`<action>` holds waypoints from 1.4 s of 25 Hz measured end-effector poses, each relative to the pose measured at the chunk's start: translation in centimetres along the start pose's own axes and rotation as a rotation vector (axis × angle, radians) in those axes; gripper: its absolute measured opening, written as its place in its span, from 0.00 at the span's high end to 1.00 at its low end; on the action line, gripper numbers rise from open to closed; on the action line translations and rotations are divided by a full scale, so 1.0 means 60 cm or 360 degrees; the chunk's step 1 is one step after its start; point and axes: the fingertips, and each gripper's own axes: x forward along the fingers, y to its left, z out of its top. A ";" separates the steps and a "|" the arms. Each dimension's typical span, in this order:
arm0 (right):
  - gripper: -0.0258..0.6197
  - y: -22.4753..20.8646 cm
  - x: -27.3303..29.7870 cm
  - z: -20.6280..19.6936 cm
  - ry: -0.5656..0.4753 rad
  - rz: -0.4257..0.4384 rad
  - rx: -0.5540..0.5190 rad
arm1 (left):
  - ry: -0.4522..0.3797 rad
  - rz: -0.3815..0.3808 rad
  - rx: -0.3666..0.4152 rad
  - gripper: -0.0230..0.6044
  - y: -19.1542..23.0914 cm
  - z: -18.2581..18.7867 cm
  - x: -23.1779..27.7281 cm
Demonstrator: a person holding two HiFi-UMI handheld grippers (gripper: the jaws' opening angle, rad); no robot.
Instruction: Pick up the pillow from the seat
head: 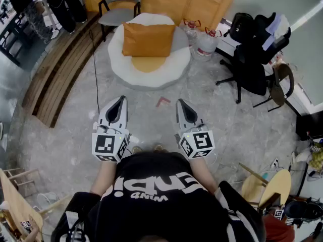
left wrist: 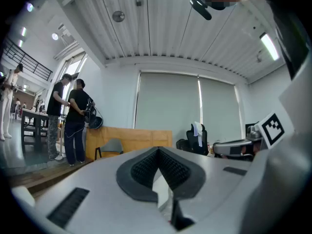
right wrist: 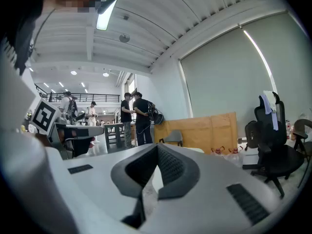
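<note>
The two fingers of the left gripper (head: 121,100) are being pressed together, tip to tip, and nothing is being squeezed between them. The fingers of the right gripper (head: 180,103) are being pressed shut too, and nothing is being held there either. Both grippers are being held out level, side by side, in front of the person (head: 151,185), over the grey floor (head: 65,135). They are being pointed toward the seat (head: 123,69).

The pillow (head: 148,39) is the orange square one. It is being rested on the round white seat, near the back of it, with a round orange pad (head: 149,63) just in front. Whether it is lying flat or leaning cannot be told from above. It is well apart from both grippers, with bare floor in between. It is not being touched by anything but the seat.

So the job is judged to be only at its very start. Nothing is done yet: the pillow is not being reached for, gripped or lifted. Most likely the seat has to be walked up to, the shut fingers have to be opened, and the soft pillow has to be pinched and raised.

Around the seat, a grey chair (head: 118,14) is being seen behind it, two water jugs (head: 204,44) beside it, and a black office chair (head: 252,59) off to the right.
</note>
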 end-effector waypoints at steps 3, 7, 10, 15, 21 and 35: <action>0.93 -0.002 0.000 0.000 0.0000 0.0003 0.0001 | 0.0002 0.0000 -0.0003 0.95 -0.001 -0.001 0.001; 0.93 -0.003 -0.004 -0.003 -0.0001 0.0005 0.0002 | 0.0003 -0.0001 -0.0002 0.95 -0.005 -0.003 -0.001; 0.93 -0.003 -0.006 -0.004 0.0002 0.0008 0.0001 | 0.0002 -0.0002 -0.0003 0.95 -0.008 -0.002 -0.001; 0.93 -0.005 -0.008 -0.006 0.0004 0.0014 0.0007 | 0.0007 -0.0001 -0.0008 0.95 -0.012 -0.004 -0.001; 0.93 -0.009 -0.006 -0.008 0.0016 0.0026 0.0011 | 0.0013 0.0005 -0.0009 0.95 -0.016 -0.003 0.001; 0.93 -0.099 -0.022 0.029 -0.0023 0.0105 -0.0054 | 0.0032 0.0035 -0.0006 0.95 -0.045 0.003 0.021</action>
